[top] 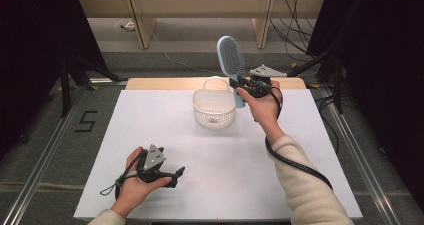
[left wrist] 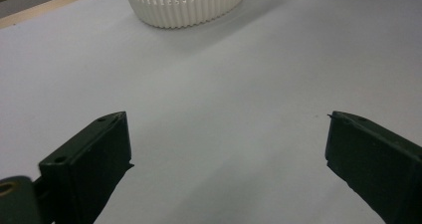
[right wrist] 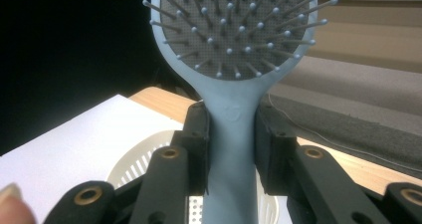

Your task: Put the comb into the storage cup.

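A light blue hairbrush [top: 231, 56] stands upright, bristle head up, above the right side of a white slotted basket [top: 214, 108]. My right gripper [top: 241, 83] is shut on its handle, just right of the basket. In the right gripper view both black pads clamp the blue handle [right wrist: 232, 134], with the bristled head [right wrist: 234, 25] above and the basket [right wrist: 139, 159] below. My left gripper [top: 175, 176] rests near the table's front left, held in a hand, open. Its jaws stand wide apart over bare white surface in the left gripper view, with the basket [left wrist: 184, 5] far ahead.
The white table sheet [top: 165, 135] covers most of the top, and a wooden edge [top: 165, 83] shows at the back. Black cables trail from both grippers. Wooden furniture legs and floor cables lie beyond the table.
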A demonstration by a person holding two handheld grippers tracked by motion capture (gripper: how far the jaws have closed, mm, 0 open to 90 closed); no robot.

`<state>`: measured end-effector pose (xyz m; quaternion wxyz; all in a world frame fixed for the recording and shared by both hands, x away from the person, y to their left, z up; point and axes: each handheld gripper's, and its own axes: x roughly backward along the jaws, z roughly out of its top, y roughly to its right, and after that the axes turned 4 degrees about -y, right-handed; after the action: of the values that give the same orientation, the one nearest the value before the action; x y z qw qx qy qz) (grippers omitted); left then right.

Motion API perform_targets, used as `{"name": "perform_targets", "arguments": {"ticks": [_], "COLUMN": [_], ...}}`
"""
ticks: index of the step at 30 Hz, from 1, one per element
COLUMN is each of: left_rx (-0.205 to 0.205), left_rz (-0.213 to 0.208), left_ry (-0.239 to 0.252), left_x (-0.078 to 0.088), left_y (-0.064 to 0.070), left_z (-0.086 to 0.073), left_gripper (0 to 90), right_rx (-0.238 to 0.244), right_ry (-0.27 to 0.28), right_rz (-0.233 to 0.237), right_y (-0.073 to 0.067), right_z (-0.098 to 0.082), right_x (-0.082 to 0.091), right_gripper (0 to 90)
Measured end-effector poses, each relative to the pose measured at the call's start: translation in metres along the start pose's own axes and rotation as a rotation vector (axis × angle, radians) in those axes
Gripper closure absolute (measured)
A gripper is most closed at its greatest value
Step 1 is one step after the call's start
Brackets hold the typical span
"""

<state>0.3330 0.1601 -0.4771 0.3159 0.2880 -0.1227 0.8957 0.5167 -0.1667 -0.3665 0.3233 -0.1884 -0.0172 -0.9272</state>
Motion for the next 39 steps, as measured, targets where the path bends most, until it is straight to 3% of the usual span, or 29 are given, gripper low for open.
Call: {"name": "perform_targets", "arguments": {"ticks": [39], "left_rx": [0.000], "left_rz": [-0.002], "left_ry": [-0.001], "left_x": [0.000], "left_y": [0.000], "left_z": [0.000], "left_gripper": [3.6], "right_rx": [0.007], "right_ry": [0.011], "right_rz": [-0.005], "right_y": [-0.004], "right_z": [0.005], "right_x": [-0.010], "right_gripper": [70.6]}}
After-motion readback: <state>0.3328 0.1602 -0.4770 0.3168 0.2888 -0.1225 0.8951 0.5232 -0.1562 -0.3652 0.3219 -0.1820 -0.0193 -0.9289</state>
